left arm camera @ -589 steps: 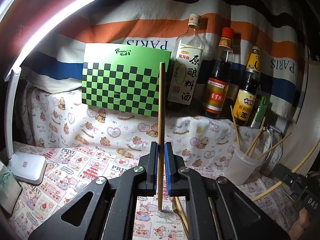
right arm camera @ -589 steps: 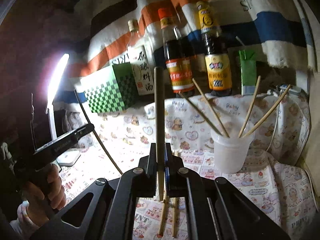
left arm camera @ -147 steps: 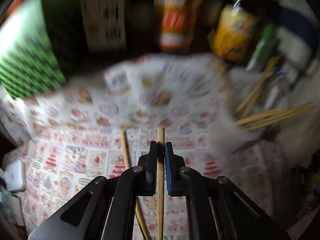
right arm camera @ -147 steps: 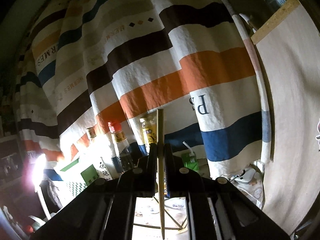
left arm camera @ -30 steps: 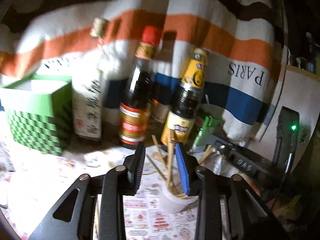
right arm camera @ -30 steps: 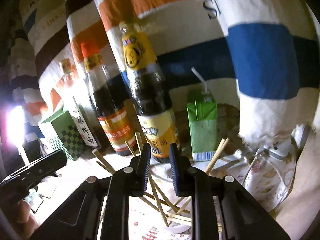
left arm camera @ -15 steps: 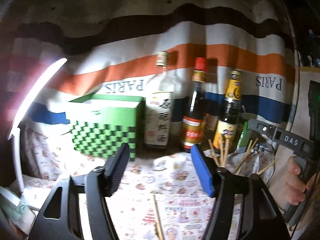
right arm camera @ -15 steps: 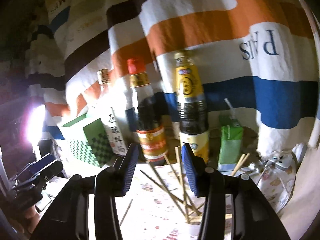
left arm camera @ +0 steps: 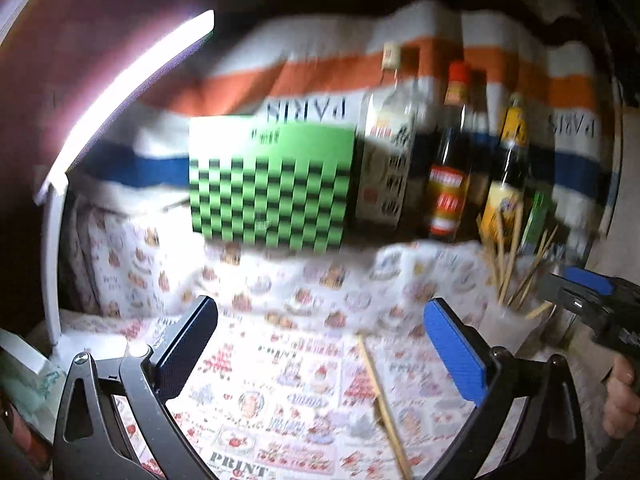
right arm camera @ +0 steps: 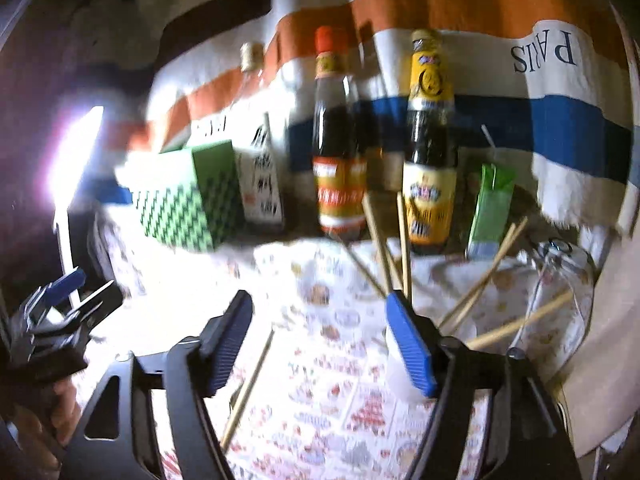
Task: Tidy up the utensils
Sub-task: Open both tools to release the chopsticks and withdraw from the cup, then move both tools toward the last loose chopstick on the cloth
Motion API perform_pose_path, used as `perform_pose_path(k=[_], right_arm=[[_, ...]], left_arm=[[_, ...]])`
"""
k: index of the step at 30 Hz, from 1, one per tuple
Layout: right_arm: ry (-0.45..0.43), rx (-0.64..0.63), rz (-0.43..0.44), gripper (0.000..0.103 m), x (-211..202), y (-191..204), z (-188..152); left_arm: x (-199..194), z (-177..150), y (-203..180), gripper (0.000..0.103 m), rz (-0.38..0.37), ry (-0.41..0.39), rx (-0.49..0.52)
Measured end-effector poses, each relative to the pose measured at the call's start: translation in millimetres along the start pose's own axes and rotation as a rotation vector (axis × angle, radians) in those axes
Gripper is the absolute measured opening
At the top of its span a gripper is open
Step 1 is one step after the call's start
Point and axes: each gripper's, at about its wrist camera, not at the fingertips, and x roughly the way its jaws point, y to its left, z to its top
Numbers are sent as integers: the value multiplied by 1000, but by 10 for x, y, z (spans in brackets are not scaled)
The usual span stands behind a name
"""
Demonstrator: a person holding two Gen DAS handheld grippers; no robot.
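- Striped fabric (right arm camera: 460, 4) in white, orange and blue hangs as a backdrop, printed "PARIS", mirrored in the views.
- Below it, a table under a cartoon-print cloth (left arm camera: 296, 396), with "PRINT" readable near the front.
- At the far edge: a green checkered box (left arm camera: 270, 184), three sauce bottles (right arm camera: 430, 140) with blurred Chinese labels, and a green drink carton (right arm camera: 490, 212).
- One slim wooden chopstick (left arm camera: 382, 400) lies flat on the cloth, near centre.
- More chopsticks (right arm camera: 400, 248) stand splayed in a translucent plastic cup (left arm camera: 506, 326) at the right.
- Left gripper (left arm camera: 320, 348): fingers opening, very wide, nothing between them but the cloth.
- Right gripper (right arm camera: 324, 344): fingers opening, empty, just beside the cup.
- Handling, judged: the chopstick looks light, stiff, smooth and prone to rolling; pinch it mid-length, across its width.
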Motion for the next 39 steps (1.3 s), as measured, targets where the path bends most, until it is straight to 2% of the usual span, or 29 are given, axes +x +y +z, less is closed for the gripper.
perform_pose_path(k=[7,14,16,20,22,23,24,25,27,30,31,33,36,39], right_arm=[[80,63,-23,79,126,-1,-477],[186,76,-97,79,429,-160,-752],[201,97,-87,80,459,-204,-769],[232,156,-51,80,479,-273,-778],[244,166,-56,80,486,-284,-777],[247,167,-63,80,487,-273,-767],[254,168,-77,80,498,-279,-772],[258,169,-84,80,504,-269,-767],[273,176,-90,80,529,-283,-775],[288,183,-90,80,547,-301,-780],[291,184,-92,80,549,-303,-780],[292,186,-102,80,540,-313,-779],[289,178,-118,80,524,-301,-770],[286,165,-122,80,510,-284,-764]], left_arm=[[416,-269,52,102,2,167,-11],[547,-360,110,102,12,225,-11],[615,-399,105,102,13,251,-2],[762,-460,137,102,-54,326,-48],[864,-473,146,101,-156,385,-90],[920,-477,131,91,-216,418,-102],[973,-483,106,77,-259,453,-109],[1026,-494,73,71,-288,487,-118],[1109,-529,3,51,-314,548,-134],[1159,-562,-142,46,-328,609,-103],[1169,-569,-201,45,-307,624,-74],[1235,-588,-340,36,-222,673,24],[1315,-622,-499,29,-128,719,99],[1345,-625,-549,29,-162,731,79]])
